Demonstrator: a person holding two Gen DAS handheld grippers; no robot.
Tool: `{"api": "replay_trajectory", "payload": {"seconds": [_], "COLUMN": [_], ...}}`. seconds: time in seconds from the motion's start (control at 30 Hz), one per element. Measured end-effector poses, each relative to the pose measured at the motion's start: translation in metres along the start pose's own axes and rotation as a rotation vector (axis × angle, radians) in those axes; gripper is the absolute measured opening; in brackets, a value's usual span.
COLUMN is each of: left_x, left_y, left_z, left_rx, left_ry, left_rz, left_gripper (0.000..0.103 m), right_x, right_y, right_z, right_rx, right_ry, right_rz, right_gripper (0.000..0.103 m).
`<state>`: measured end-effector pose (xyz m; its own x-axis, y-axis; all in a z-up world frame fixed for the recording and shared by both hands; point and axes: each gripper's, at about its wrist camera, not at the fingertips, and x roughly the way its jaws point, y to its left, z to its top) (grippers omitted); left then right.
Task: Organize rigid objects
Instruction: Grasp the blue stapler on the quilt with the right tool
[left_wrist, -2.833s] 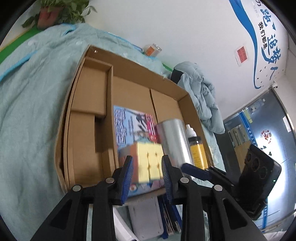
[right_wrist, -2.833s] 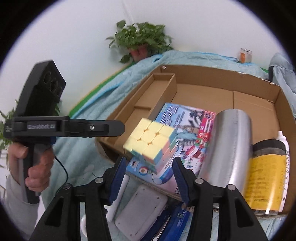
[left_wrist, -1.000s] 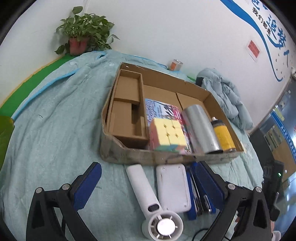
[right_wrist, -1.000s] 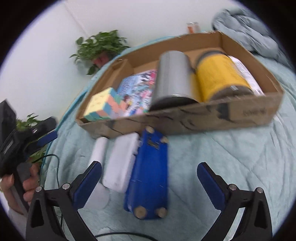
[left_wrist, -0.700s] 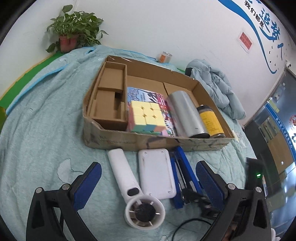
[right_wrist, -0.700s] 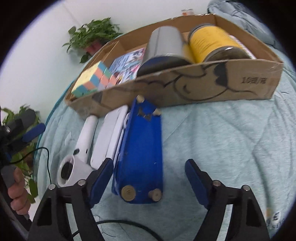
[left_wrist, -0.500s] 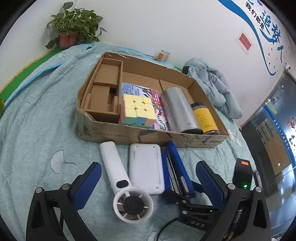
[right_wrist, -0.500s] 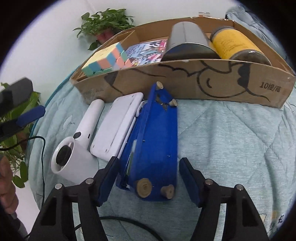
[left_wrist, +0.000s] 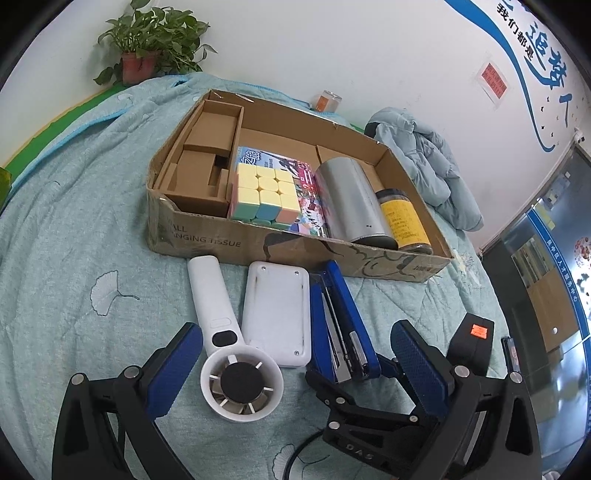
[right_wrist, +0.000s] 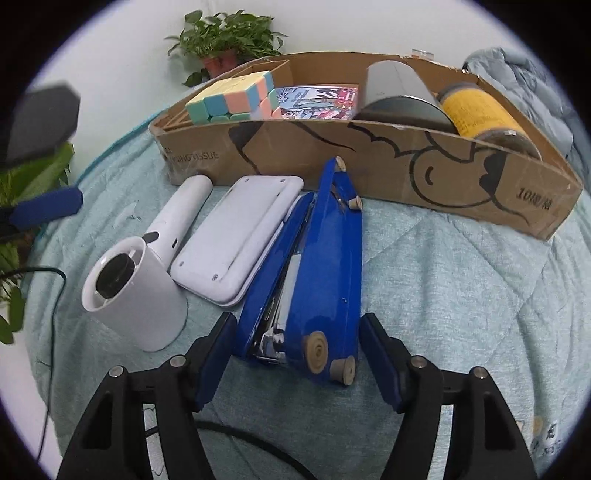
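The right gripper (right_wrist: 297, 352) is straddling the near end of the blue stapler (right_wrist: 314, 273), jaws spread, not yet pinching; the left gripper (left_wrist: 291, 373) is hovering wide open. The handheld fan (left_wrist: 229, 339) and white case (left_wrist: 277, 314) are waiting beside it. Farther off, the cardboard box (left_wrist: 207, 240) is already holding the Rubik's cube (left_wrist: 264, 197), steel cylinder (left_wrist: 349, 199) and yellow jar (left_wrist: 400, 218).

your bed's teal quilt (left_wrist: 74, 221) carries the cardboard box (left_wrist: 229, 240) mid-frame, with fan (left_wrist: 229, 350), white case (left_wrist: 277, 314) and blue stapler (left_wrist: 340, 325) below it, jacket (left_wrist: 424, 158) upper right.
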<state>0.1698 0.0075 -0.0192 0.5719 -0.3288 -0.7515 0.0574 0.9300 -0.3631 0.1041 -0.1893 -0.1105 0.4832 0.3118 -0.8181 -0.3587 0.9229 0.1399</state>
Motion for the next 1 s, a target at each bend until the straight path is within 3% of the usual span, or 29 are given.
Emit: {"api": "replay_trajectory", "payload": {"seconds": [0.17,0.37,0.4,0.43,0.47,0.5,0.53,0.6,0.7,0.8,1.0], "left_x": [0.008,0.033,0.038,0.044,0.05,0.057,0.063,0.075,0.093,0.104,0.111], "left_y": [-0.01,-0.034,-0.039,-0.044,-0.05,-0.055,-0.06,-0.066,-0.073,-0.081,-0.085], "left_z": [-0.003,-0.008,-0.009,-0.01,-0.011,-0.013,-0.014,-0.015,-0.015,-0.014,-0.011], "left_rx": [0.021,0.037,0.046,0.057,0.066,0.07,0.072,0.064,0.05,0.071,0.073], "left_ry": [0.046,0.137,0.152,0.169,0.186,0.205,0.22,0.249,0.277,0.289,0.298], "left_rz": [-0.056,-0.152,-0.161,-0.172,-0.182,-0.191,-0.205,-0.237,-0.229,-0.203,-0.137], "left_gripper": [0.101,0.101,0.101,0.101,0.101,0.101,0.101,0.101,0.101,0.101,0.1], "right_x": [-0.009,-0.014,-0.015,-0.02,-0.029,-0.037,-0.046,-0.066,-0.083,-0.078,-0.061], "right_y": [-0.031,-0.098,-0.105,-0.112,-0.115,-0.116,-0.118,-0.121,-0.111,-0.097,-0.09], "right_z": [-0.003,-0.037,-0.042,-0.045,-0.047,-0.047,-0.048,-0.05,-0.051,-0.049,-0.042], "right_rx": [0.163,0.538,0.57,0.576,0.555,0.536,0.514,0.458,0.315,0.165,0.065], "right_ry": [-0.006,0.015,0.01,-0.002,-0.022,-0.047,-0.075,-0.131,-0.193,-0.177,-0.186], "right_rz": [0.176,0.546,0.576,0.566,0.498,0.438,0.386,0.277,0.197,0.142,0.03], "right_gripper": [0.066,0.06,0.061,0.062,0.062,0.068,0.08,0.085,0.087,0.087,0.086]}}
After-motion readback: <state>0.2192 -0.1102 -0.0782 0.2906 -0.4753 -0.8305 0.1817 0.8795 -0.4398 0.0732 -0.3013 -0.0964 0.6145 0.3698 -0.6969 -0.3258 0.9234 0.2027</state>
